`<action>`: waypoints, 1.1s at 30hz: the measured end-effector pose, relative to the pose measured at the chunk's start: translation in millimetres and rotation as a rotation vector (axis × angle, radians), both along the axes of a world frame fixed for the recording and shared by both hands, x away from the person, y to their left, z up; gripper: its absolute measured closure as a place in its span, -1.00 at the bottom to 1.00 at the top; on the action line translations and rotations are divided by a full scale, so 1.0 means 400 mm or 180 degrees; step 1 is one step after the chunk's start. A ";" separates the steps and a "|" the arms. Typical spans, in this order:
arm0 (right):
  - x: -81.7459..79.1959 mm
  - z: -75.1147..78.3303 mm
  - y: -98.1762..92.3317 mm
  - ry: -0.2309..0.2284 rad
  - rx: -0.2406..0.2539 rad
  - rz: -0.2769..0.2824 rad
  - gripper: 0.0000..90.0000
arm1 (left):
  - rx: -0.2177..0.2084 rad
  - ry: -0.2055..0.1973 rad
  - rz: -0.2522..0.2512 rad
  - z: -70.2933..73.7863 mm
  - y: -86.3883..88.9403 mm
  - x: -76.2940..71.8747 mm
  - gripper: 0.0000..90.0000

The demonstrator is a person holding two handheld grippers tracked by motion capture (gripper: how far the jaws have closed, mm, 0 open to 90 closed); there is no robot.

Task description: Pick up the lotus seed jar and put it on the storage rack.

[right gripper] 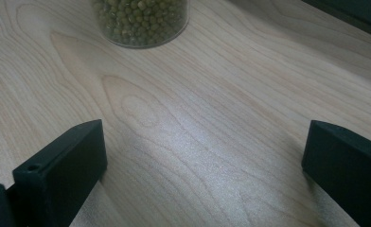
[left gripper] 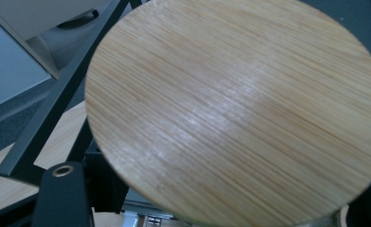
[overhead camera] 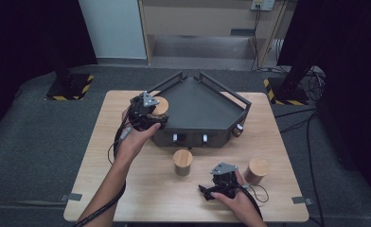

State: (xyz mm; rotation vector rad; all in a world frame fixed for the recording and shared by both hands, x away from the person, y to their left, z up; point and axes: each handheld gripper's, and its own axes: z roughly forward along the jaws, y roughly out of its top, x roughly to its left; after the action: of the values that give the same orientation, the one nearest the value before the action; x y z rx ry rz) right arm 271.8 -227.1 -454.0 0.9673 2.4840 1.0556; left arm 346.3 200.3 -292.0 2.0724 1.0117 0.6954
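Left gripper [overhead camera: 148, 112] is clenched on a jar [overhead camera: 161, 106] w/ a bamboo lid, held at the left edge of the dark rack [overhead camera: 200, 101], just above its rail. In the left gripper view the lid [left gripper: 235, 109] is close to the lens, w/ a black rail [left gripper: 56, 109] slanting past on its left.

Right gripper [overhead camera: 221, 182] rests low on the table near the front edge, jaws released and wide apart, nothing between them. In the right gripper view its two jaws stand either side of bare wood, w/ a glass jar of green beans [right gripper: 141, 21] ahead.

Two more lidded jars stand on the table: one [overhead camera: 182, 161] just in front of the rack, mid-table; the other [overhead camera: 257, 170] just beside the right gripper, on its right. The mid jar sits between the two hands. Small fittings show on the rack's front face.

Table [overhead camera: 141, 189] is pale wood, tape tabs at its front corners. Floor is grey carpet. Behind: black stands w/ yellow-black striped bases, cables at right, a pale cabinet and wall panel at back.
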 end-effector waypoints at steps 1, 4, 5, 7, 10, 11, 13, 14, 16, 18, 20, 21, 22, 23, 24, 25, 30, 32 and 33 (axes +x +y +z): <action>0.000 0.000 0.000 -0.0001 -0.0001 0.0000 -0.98 | 0.0001 -0.0001 0.0001 0.000 0.000 0.002 -0.46; 0.000 0.000 0.000 0.0000 0.0000 -0.0001 -0.98 | 0.0033 0.0000 -0.0002 0.003 -0.007 0.012 -0.46; 0.000 0.000 0.000 0.0000 -0.0001 -0.0001 -0.98 | 0.0033 -0.0006 -0.0003 0.002 -0.008 0.015 -0.46; 0.000 0.000 0.000 -0.0001 0.0000 -0.0001 -0.98 | 0.0024 -0.0022 -0.0010 0.002 -0.011 0.021 -0.46; 0.000 0.000 0.000 -0.0002 -0.0002 0.0000 -0.98 | 0.0052 -0.0027 -0.0021 0.004 -0.020 0.032 -0.46; 0.000 0.000 0.000 -0.0002 -0.0002 -0.0001 -0.98 | 0.0061 -0.0020 -0.0026 0.005 -0.022 0.035 -0.46; 0.000 0.000 0.000 -0.0002 -0.0002 -0.0001 -0.98 | 0.0075 -0.0015 -0.0031 0.007 -0.026 0.041 -0.46; 0.000 0.000 0.000 -0.0002 -0.0002 -0.0001 -0.98 | 0.0078 -0.0017 -0.0031 0.007 -0.028 0.043 -0.46; 0.000 0.000 0.000 -0.0002 -0.0001 -0.0001 -0.98 | 0.0081 -0.0022 -0.0021 0.006 -0.032 0.048 -0.46; 0.000 0.000 0.000 -0.0001 -0.0001 -0.0001 -0.98 | 0.0100 -0.0017 -0.0021 0.008 -0.036 0.053 -0.46; 0.000 0.000 0.000 -0.0001 -0.0001 -0.0001 -0.98 | 0.0103 -0.0017 -0.0022 0.009 -0.039 0.057 -0.46; 0.000 0.000 0.000 -0.0001 -0.0001 -0.0001 -0.98 | 0.0103 -0.0019 -0.0029 0.009 -0.040 0.060 -0.46; 0.000 0.000 0.000 0.0000 0.0000 -0.0001 -0.98 | 0.0103 -0.0019 -0.0028 0.010 -0.041 0.062 -0.46; 0.000 0.000 0.000 -0.0001 -0.0001 -0.0001 -0.98 | 0.0103 -0.0018 -0.0026 0.010 -0.042 0.064 -0.46; 0.000 0.000 0.000 -0.0001 0.0000 -0.0001 -0.98 | 0.0100 -0.0018 -0.0026 0.010 -0.043 0.066 -0.46; 0.000 0.000 0.000 -0.0001 -0.0001 -0.0001 -0.98 | 0.0099 -0.0017 -0.0024 0.009 -0.044 0.068 -0.46; 0.000 0.000 -0.001 -0.0002 0.0003 -0.0001 -0.98 | 0.0120 0.0002 -0.0011 -0.001 -0.048 0.078 -0.46; 0.000 0.000 -0.001 -0.0003 0.0002 -0.0001 -0.98 | 0.0102 0.0018 0.0005 -0.008 -0.048 0.083 -0.46; 0.000 0.000 -0.001 -0.0003 0.0002 -0.0001 -0.98 | 0.0102 0.0018 0.0005 -0.008 -0.048 0.083 -0.46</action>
State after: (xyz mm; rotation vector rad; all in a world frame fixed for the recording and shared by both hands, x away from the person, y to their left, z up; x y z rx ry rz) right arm 271.7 -227.3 -454.1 0.9671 2.4830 1.0567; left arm 379.6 181.1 -295.1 2.1025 1.0114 0.7111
